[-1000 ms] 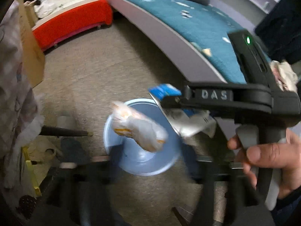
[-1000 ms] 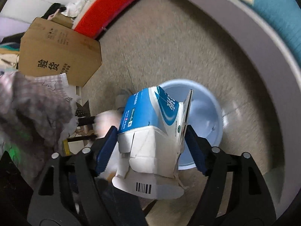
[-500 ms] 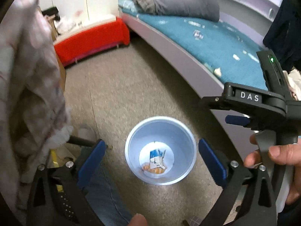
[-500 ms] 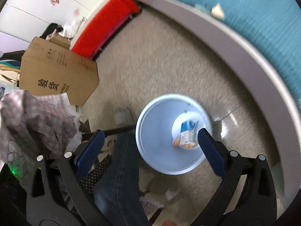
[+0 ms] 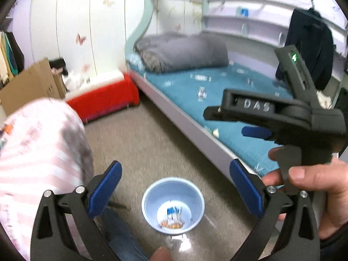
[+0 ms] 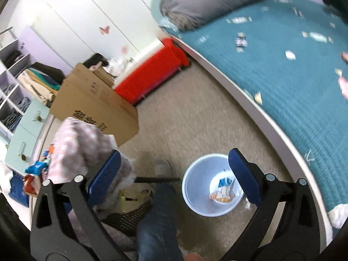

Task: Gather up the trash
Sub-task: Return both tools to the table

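Both my left gripper (image 5: 174, 180) and right gripper (image 6: 174, 165) gape wide, empty. Below them, the round pale-blue plastic bin (image 5: 150, 198) holds a blue-white carton (image 5: 174, 212) and an orange wrapper (image 5: 171, 225). Ahead, small scraps, probably more litter (image 6: 240, 42), still dot the teal bedspread (image 6: 293, 91).

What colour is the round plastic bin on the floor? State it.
Pale blue: the round plastic bin, clearest in the right wrist view.

Pale blue bin (image 5: 173, 205) upright on floor; blue-white carton (image 6: 225, 186), seemingly orange wrapper (image 6: 217, 198) at bottom.

Both wrist views look steeply down from above, sharing the bin (image 5: 173, 204) and bed (image 6: 282, 69).
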The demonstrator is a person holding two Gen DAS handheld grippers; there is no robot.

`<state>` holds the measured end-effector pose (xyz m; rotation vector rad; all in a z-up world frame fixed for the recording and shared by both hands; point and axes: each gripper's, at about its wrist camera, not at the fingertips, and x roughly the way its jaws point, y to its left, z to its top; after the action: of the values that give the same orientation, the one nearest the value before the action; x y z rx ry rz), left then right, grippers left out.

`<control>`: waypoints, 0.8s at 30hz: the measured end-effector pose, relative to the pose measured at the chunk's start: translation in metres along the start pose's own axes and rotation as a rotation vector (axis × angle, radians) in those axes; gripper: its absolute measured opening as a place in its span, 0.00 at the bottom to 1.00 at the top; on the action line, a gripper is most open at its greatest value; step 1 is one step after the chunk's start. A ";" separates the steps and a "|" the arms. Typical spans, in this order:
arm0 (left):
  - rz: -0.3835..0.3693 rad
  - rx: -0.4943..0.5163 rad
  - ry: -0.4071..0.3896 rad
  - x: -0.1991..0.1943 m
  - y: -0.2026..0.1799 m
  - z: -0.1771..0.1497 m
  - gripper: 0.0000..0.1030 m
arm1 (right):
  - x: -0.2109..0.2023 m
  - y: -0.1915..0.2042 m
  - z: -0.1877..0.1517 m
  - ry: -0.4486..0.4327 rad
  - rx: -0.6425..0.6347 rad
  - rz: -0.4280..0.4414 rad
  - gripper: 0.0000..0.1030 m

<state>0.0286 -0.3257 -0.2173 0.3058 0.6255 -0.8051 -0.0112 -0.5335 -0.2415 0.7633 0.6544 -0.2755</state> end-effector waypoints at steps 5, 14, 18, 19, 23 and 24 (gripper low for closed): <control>0.038 -0.006 -0.081 -0.053 0.009 0.017 0.94 | -0.042 0.041 0.004 -0.049 -0.068 0.055 0.94; 0.168 -0.077 -0.175 -0.140 0.062 0.028 0.95 | -0.090 0.149 -0.007 -0.075 -0.260 0.168 0.94; 0.257 -0.129 -0.216 -0.176 0.097 0.030 0.95 | -0.093 0.207 -0.013 -0.062 -0.355 0.221 0.94; 0.285 -0.138 -0.221 -0.184 0.108 0.030 0.95 | -0.091 0.219 -0.015 -0.058 -0.373 0.233 0.94; 0.375 -0.172 -0.230 -0.215 0.154 0.028 0.95 | -0.082 0.269 -0.024 -0.028 -0.435 0.268 0.94; 0.390 -0.178 -0.231 -0.221 0.163 0.028 0.95 | -0.077 0.285 -0.027 -0.017 -0.451 0.277 0.94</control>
<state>0.0451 -0.1047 -0.0539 0.1608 0.3987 -0.3986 0.0472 -0.3152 -0.0503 0.4087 0.5594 0.1193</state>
